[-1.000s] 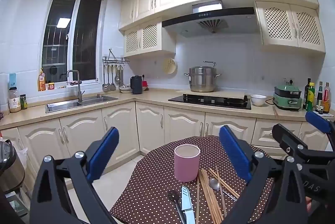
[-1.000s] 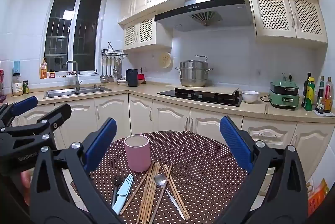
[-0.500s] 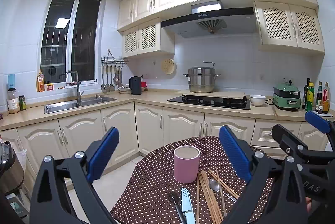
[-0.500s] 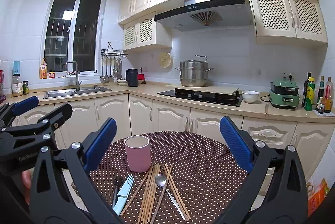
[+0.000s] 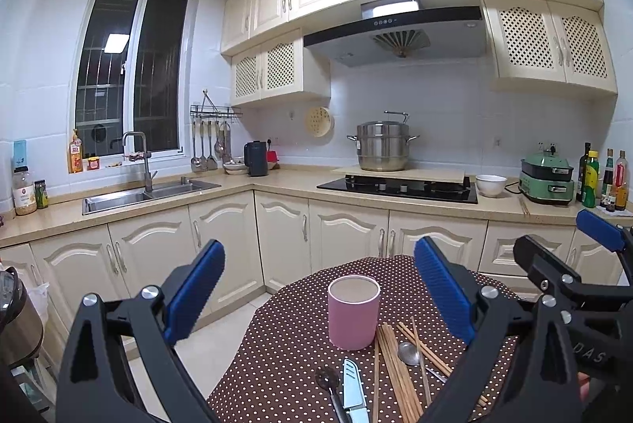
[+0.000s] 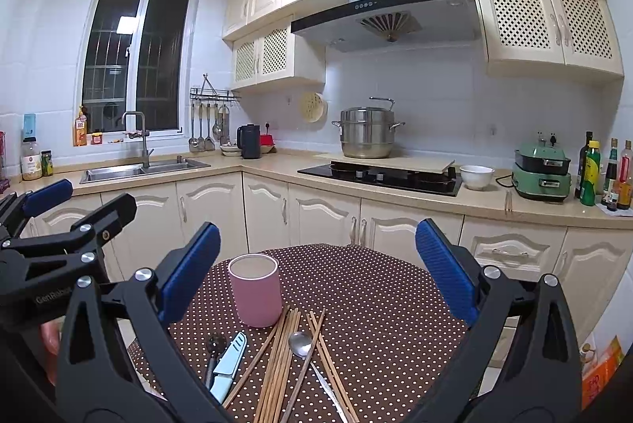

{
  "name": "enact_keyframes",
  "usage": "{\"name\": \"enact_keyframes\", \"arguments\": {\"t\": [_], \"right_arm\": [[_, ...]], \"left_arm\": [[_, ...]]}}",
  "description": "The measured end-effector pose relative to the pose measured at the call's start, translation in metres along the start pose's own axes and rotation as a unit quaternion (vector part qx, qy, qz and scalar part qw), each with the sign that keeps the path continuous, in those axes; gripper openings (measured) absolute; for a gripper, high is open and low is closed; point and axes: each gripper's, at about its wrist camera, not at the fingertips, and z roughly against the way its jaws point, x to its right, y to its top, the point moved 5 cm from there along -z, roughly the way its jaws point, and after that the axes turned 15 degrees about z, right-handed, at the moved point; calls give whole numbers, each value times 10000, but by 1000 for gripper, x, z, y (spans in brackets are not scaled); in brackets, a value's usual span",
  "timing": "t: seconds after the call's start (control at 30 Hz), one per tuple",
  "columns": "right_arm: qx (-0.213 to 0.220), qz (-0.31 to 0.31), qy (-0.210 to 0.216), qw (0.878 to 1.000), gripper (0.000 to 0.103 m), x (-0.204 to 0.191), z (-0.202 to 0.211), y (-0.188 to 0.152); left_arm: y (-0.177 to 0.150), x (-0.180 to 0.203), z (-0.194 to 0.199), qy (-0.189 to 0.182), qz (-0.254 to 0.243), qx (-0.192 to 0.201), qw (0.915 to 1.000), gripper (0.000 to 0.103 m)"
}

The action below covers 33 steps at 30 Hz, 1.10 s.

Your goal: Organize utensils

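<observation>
Both grippers hang above the near edge of the table [image 6: 376, 288], w/ its brown polka-dot cloth. Left gripper [image 5: 320, 288]: blue pads wide apart, nothing between them. Right gripper [image 6: 316, 264]: same, spread wide & empty.

Pink cup [image 6: 256, 290] stands upright on the cloth, approx. 11 o'clock from the utensil pile in the right cam. Just below it the chopsticks [image 6: 281, 359] lie in a loose fan, some crossing each other, tips nearly touching the cup's base. A metal spoon [image 6: 300, 340] lies among them, bowl toward the cup. At 9 o'clock from the chopsticks, a light-blue knife [image 6: 229, 363] lies beside a dark utensil [image 6: 213, 344]; can't tell what that one is.

Left cam shows the cup [image 5: 353, 312] at about 12 o'clock from the knife [image 5: 352, 383].
</observation>
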Motion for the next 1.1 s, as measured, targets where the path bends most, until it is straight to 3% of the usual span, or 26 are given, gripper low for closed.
{"name": "enact_keyframes", "arguments": {"t": [1.1], "right_arm": [[-187, -44, 121, 9997, 97, -1, -19, -10]], "left_arm": [[-12, -8, -20, 43, 52, -131, 9999, 95]]}}
